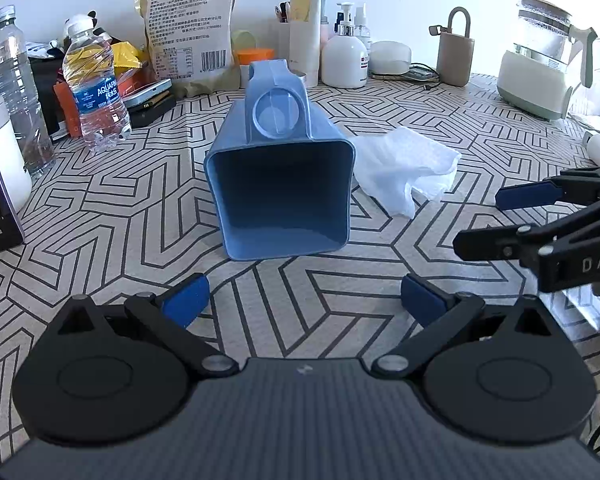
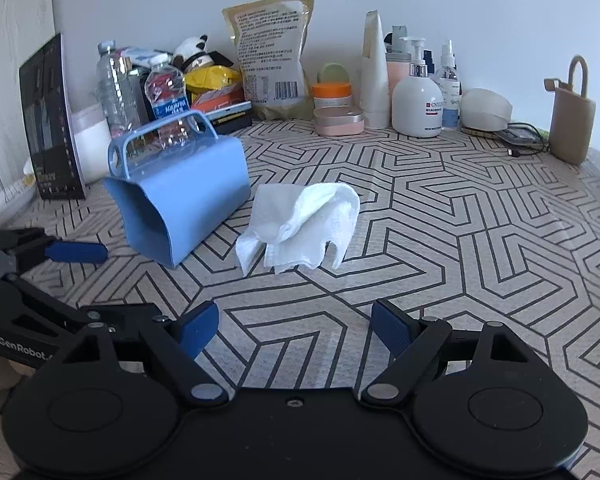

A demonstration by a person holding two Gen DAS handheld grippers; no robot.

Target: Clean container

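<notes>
Left wrist view: the left gripper, jaws wide and empty, faces the open mouth of the blue container lying on its side just ahead, apart from it.

Right wrist view: the right gripper, also wide and empty, points at the tissue; the container lies ahead-left beside it.

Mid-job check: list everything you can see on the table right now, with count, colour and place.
container: 1, blue, on its side mid-table, mouth toward the left gripper
tissue: 1, white, crumpled beside the container
water bottles: 2, clear, back left
food pouch: 1, tan, against the wall
pump bottle: 1, white, back row
kettle: 1, white and glass, far right
left gripper: open, empty
right gripper: open, empty
</notes>
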